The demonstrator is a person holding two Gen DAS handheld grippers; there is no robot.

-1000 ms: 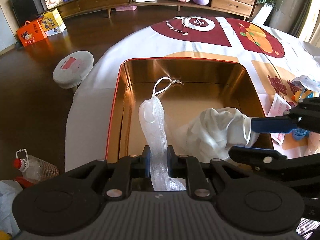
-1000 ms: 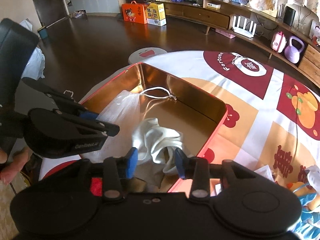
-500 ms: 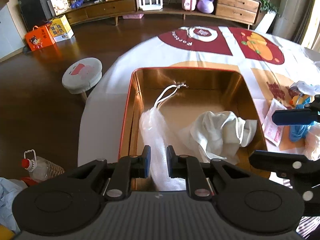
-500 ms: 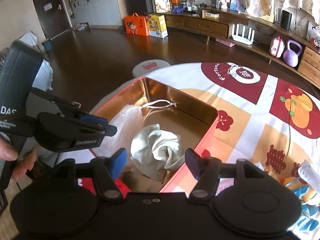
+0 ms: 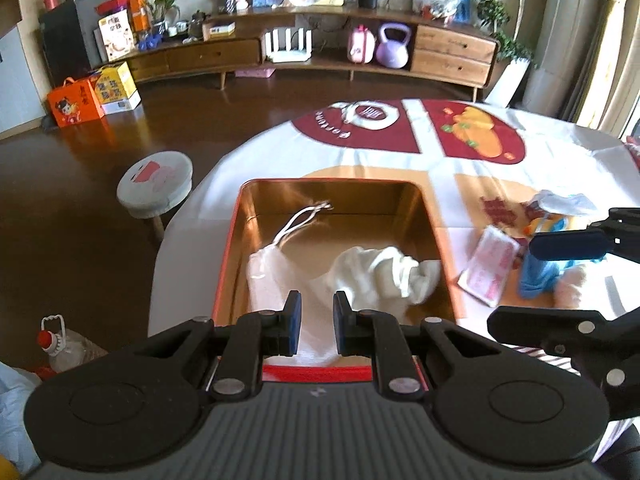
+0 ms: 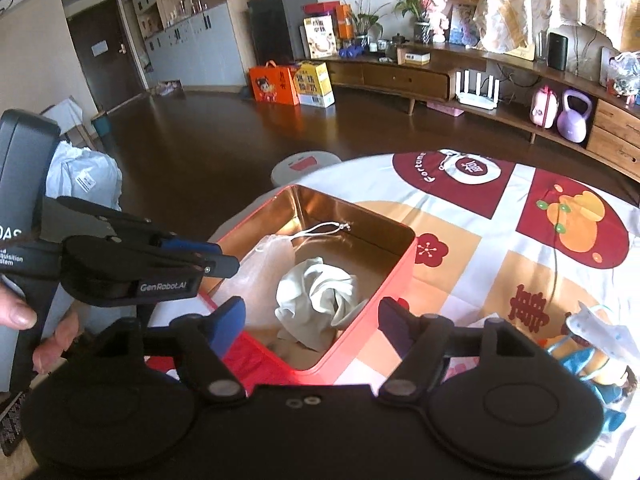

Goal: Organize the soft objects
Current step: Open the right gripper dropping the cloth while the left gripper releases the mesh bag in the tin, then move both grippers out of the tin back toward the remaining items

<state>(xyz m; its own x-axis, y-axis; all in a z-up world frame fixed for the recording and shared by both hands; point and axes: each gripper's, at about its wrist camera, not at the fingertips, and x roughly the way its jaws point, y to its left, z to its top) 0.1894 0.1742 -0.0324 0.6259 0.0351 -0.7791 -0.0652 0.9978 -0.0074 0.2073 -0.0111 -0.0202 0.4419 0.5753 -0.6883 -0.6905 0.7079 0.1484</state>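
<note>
Two soft items lie in the tin [image 5: 434, 240]: mesh bag [image 5: 276, 276] left, cloth [image 5: 380, 270] right. Left gripper [image 5: 316, 322] narrow and empty above the near rim; right gripper [image 6: 310, 322] wide, jaws just opened, nothing between. Judgement: clear the rim, then fetch the items on the worktop [image 5: 400, 160] at right.

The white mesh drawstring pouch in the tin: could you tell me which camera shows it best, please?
The left wrist view: the mesh drawstring pouch and cord show almost fully. In the right wrist view the left gripper covers part of it.
</note>
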